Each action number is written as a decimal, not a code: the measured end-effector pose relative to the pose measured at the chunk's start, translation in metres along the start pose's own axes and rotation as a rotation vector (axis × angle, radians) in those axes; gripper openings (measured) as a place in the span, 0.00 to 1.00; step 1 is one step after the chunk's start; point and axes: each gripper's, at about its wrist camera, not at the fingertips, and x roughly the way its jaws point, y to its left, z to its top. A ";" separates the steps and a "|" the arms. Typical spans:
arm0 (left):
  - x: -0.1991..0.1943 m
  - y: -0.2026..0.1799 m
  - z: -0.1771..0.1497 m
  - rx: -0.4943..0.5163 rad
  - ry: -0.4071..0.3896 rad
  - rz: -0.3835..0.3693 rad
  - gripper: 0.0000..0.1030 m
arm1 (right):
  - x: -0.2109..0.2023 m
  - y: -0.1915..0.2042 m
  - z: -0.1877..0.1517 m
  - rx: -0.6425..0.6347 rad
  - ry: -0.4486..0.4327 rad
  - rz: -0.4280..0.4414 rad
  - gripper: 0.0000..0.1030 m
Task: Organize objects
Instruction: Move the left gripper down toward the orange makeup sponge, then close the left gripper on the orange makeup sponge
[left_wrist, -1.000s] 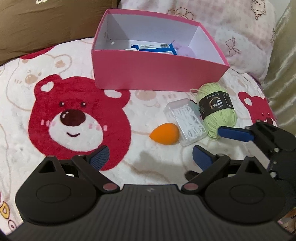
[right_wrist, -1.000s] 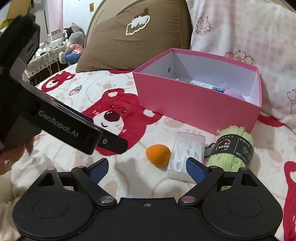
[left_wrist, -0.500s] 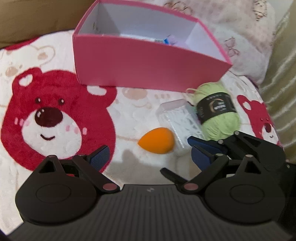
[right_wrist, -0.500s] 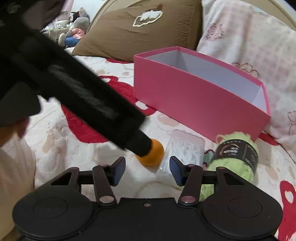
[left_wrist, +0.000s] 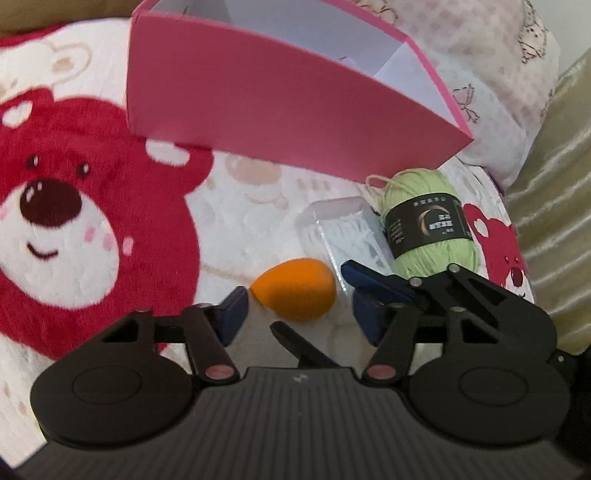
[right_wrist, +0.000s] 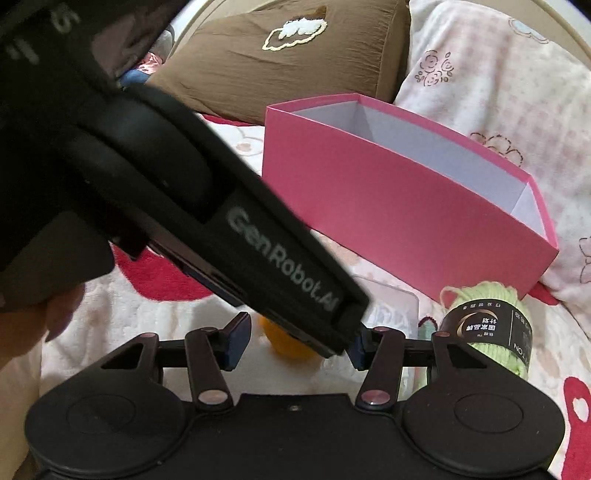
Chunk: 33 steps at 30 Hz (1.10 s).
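Orange sponge on the bed blanket, dead ahead between the parted, empty jaws of left gripper, long axis crosswise; right gripper, likewise open (sponge half hidden), equally near.

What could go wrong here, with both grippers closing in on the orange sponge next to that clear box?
The two grippers may collide: the right gripper already crosses in front of the left gripper, both open around the orange sponge.

A finger could nudge the clear box, which lies right beside the sponge and the green yarn.

From the right wrist view, the sponge is mostly hidden.
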 end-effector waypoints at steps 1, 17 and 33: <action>0.000 0.002 -0.001 -0.008 0.005 0.000 0.50 | -0.001 0.000 0.000 0.002 0.001 0.006 0.53; -0.017 0.024 -0.007 -0.115 0.019 0.053 0.48 | 0.003 -0.007 0.003 0.084 0.015 0.117 0.52; -0.029 0.031 0.007 -0.130 -0.119 0.073 0.48 | 0.042 -0.001 0.021 0.059 0.025 0.140 0.31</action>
